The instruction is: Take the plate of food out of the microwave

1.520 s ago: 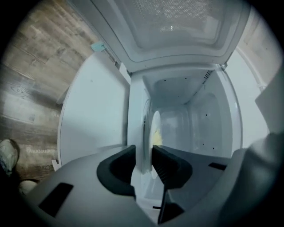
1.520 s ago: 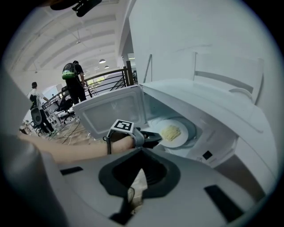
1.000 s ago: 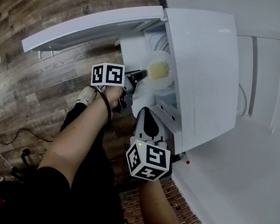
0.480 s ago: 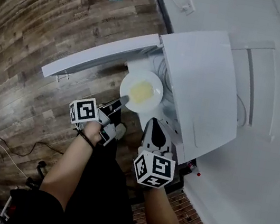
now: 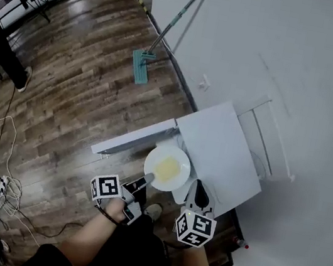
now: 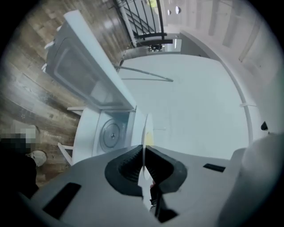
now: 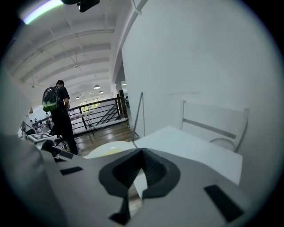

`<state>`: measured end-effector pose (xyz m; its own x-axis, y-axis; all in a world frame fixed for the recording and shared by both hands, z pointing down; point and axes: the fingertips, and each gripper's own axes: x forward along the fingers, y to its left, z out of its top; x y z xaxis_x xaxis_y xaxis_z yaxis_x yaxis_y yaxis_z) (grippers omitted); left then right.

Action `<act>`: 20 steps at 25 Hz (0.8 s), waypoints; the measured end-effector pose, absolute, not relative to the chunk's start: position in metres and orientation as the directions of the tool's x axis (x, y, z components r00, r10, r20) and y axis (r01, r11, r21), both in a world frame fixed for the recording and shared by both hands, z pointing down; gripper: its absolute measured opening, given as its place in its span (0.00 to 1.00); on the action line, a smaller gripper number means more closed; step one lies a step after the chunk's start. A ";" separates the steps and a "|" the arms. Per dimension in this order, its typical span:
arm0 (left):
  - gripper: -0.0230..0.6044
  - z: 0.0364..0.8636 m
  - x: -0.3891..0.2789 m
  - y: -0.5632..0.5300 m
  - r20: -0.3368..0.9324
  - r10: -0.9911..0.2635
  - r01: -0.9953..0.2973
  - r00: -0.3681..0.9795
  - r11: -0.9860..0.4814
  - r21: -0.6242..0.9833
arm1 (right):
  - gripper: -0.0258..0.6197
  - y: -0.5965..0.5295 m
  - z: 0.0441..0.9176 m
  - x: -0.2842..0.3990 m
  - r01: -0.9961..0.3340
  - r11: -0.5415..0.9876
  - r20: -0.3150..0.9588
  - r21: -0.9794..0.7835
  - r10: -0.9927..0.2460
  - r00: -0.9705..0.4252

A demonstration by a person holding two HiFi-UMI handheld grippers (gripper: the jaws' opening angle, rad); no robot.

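In the head view, the left gripper is seen clamped on the near rim of the plate, which is held out just ahead of its jaws, clear of the microwave and in front of the cavity. Yellow food is carried on the plate. The open microwave door is found ahead and to the left of that gripper. The right gripper is held just right of the plate, near the microwave's front corner. A mop is leaned on the wall well beyond both grippers.

In the left gripper view, the plate is shown edge-on, pinched between the closed pads of the left gripper, with the food on its right face. The turntable is seen ahead and to the left, inside the cavity, and the door further left.

In the right gripper view, the jaws of the right gripper are brought together with nothing between them. The plate is seen just ahead to the left, the microwave top ahead to the right, and a white chair beyond it. A person is seen far off to the left.
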<state>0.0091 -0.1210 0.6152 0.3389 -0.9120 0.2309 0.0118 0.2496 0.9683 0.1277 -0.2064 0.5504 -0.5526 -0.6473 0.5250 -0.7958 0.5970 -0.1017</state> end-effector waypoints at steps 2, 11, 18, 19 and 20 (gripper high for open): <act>0.05 0.582 0.003 -0.125 0.243 -0.911 -0.017 0.333 0.252 0.968 | 0.05 -0.213 0.518 0.133 -0.808 0.584 0.484 -0.076 -0.687 -0.542; 0.05 0.447 0.006 -0.175 0.147 -0.936 -0.053 0.318 0.138 0.989 | 0.05 -0.231 0.405 0.165 -0.873 0.473 0.326 -0.121 -0.812 -0.485; 0.05 0.384 0.038 -0.190 0.148 -0.923 -0.107 0.355 0.117 0.987 | 0.05 -0.233 0.340 0.184 -0.874 0.472 0.249 -0.116 -0.838 -0.485; 0.05 0.376 0.042 -0.193 0.135 -0.923 -0.101 0.361 0.105 0.989 | 0.05 -0.234 0.334 0.187 -0.875 0.470 0.239 -0.113 -0.842 -0.483; 0.06 0.370 0.046 -0.195 0.122 -0.922 -0.093 0.367 0.094 0.991 | 0.05 -0.235 0.329 0.191 -0.877 0.468 0.231 -0.112 -0.846 -0.481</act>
